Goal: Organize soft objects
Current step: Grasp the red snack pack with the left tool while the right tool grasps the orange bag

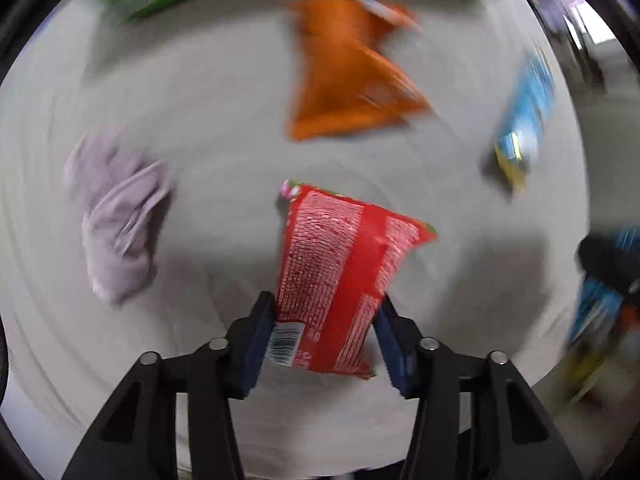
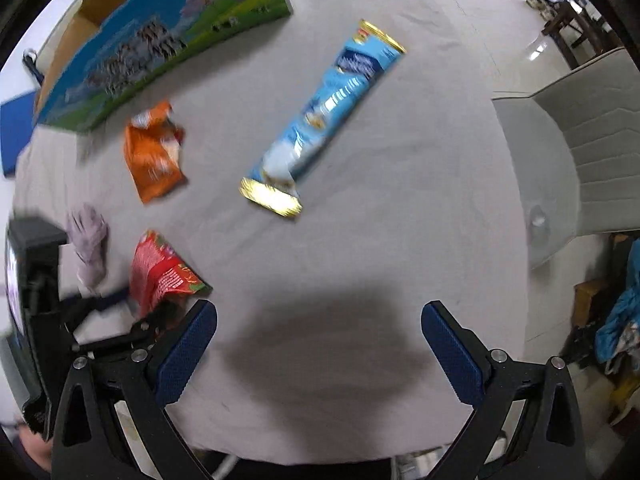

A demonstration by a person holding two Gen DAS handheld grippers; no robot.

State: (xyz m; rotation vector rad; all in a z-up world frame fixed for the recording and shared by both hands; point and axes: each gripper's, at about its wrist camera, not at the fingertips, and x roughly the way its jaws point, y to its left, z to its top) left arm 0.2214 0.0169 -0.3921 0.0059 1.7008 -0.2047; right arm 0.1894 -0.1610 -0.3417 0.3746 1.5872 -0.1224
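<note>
A: Where is the red snack packet (image 1: 340,276), and how does it lie?

B: Between the pads of the left hand-held gripper (image 1: 326,340), which is clamped on its lower part. Its long axis runs away from that gripper, leaning a little to one side, the barcode end nearest the fingers and the far end spreading wide. The printed back faces the camera.

A: And the other soft things?

B: Beyond the packet, farther from the left hand-held gripper, an orange packet (image 1: 344,76) lies crumpled on the grey-covered counter (image 1: 224,112). Off to the left side of that gripper is a bunched lilac cloth (image 1: 116,216). To the right is a long blue wrapper (image 2: 320,120) with gold ends, its length slanting across the counter ahead of the right hand-held gripper (image 2: 318,344).

A: Any container?

B: A cardboard box (image 2: 160,52) with a blue and green landscape print stands at the far edge. I cannot tell what is inside.

A: The grippers' pose?

B: Both point down at the counter. The right one's jaws stand wide apart with nothing between them.
</note>
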